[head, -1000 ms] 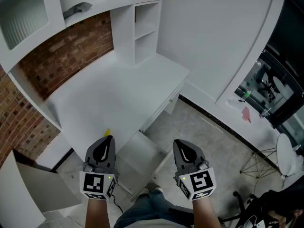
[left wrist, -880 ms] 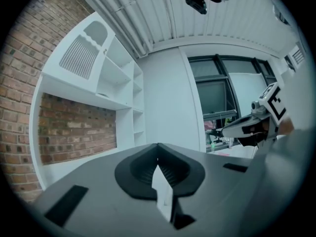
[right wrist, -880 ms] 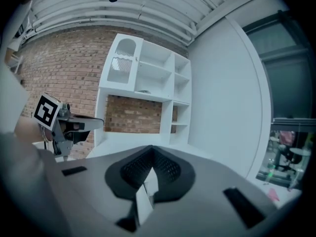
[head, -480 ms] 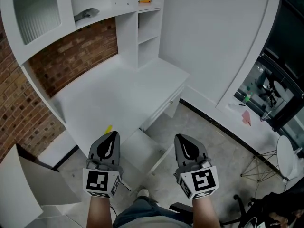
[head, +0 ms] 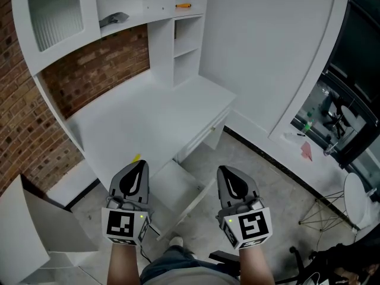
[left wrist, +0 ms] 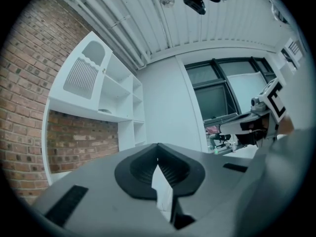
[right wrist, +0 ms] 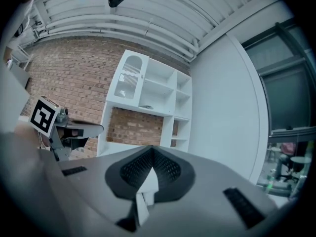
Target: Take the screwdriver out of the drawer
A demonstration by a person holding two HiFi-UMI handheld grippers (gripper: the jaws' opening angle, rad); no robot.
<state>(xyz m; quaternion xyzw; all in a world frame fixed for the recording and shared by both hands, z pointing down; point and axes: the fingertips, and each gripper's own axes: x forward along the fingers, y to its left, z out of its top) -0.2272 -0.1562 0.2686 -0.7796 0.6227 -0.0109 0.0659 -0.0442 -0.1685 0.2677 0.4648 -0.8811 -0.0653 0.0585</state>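
Note:
The white desk (head: 148, 123) has shut drawers (head: 206, 136) along its near right edge, and no screwdriver shows there. A small orange-handled tool (head: 183, 6) lies on the hutch's upper shelf. My left gripper (head: 140, 165) (left wrist: 158, 147) is shut and empty, held level just short of the desk's near edge. My right gripper (head: 224, 171) (right wrist: 150, 149) is also shut and empty, beside it over the floor. Both point toward the desk and hutch.
A small yellow thing (head: 136, 158) lies at the desk edge by my left gripper. A white stool or box (head: 178, 186) stands between the grippers below. A white panel (head: 24, 224) leans at the lower left. A brick wall (head: 89, 70) backs the desk.
Both grippers have risen a little and edged toward the desk, still shut. The head view has tilted up, showing more of the hutch.

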